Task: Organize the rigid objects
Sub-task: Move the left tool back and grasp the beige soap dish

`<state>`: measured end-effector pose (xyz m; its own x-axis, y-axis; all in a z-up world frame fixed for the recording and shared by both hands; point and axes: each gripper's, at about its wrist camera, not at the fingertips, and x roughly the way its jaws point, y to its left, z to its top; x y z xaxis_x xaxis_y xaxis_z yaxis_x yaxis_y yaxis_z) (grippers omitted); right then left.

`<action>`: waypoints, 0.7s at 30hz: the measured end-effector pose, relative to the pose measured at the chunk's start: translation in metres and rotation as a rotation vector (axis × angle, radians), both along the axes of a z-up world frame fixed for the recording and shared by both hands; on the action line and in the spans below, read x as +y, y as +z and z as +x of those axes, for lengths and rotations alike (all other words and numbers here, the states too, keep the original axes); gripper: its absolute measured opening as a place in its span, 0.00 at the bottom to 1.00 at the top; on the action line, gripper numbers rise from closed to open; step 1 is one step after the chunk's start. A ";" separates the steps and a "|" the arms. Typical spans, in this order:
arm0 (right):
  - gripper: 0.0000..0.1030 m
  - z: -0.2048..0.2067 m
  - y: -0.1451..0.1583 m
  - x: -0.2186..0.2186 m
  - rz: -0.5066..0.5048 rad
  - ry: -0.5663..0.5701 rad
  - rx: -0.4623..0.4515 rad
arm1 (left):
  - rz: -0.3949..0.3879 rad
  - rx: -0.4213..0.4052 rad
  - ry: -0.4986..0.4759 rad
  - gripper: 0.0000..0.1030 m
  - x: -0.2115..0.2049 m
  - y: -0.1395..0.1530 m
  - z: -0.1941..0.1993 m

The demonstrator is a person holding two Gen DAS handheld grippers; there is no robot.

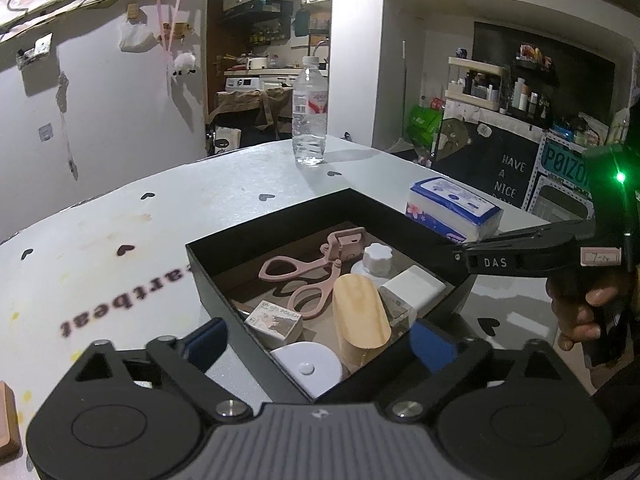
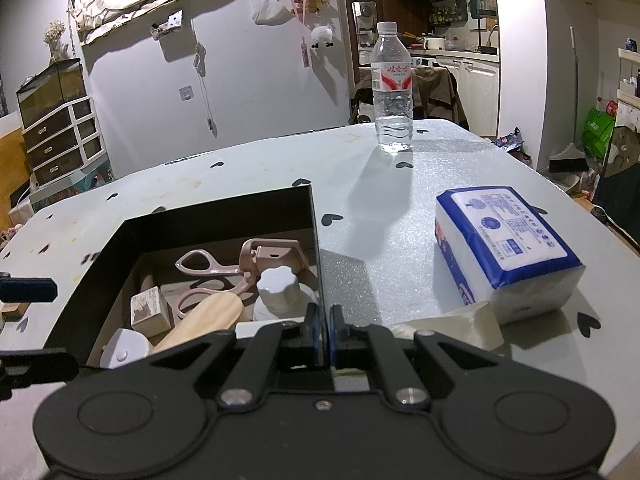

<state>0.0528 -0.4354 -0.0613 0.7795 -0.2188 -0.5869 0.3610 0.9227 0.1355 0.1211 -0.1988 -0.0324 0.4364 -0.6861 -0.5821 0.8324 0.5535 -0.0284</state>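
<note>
A black box (image 1: 208,280) on the table holds a pink eyelash curler (image 1: 304,276), a wooden brush (image 1: 358,316), a small nail-polish carton (image 1: 274,322), a white jar (image 1: 376,258), a white block (image 1: 416,288) and a round white case (image 1: 308,368). My left gripper (image 1: 320,344) is open, its fingers straddling the box's near corner. My right gripper (image 2: 324,332) is shut on the box's right wall (image 2: 316,240); it also shows in the left wrist view (image 1: 464,250). The curler (image 2: 216,272), brush (image 2: 208,316), carton (image 2: 150,312) and jar (image 2: 278,292) show in the right wrist view.
A water bottle (image 2: 392,88) stands at the table's far side. A blue and white tissue pack (image 2: 504,248) lies right of the box, with a white sheet (image 2: 452,326) beside it. A wooden block (image 1: 6,420) sits at the left edge.
</note>
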 end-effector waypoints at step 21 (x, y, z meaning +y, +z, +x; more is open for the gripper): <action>0.05 0.000 0.001 0.001 -0.003 -0.006 0.001 | -0.061 0.062 0.470 1.00 0.091 -0.011 0.049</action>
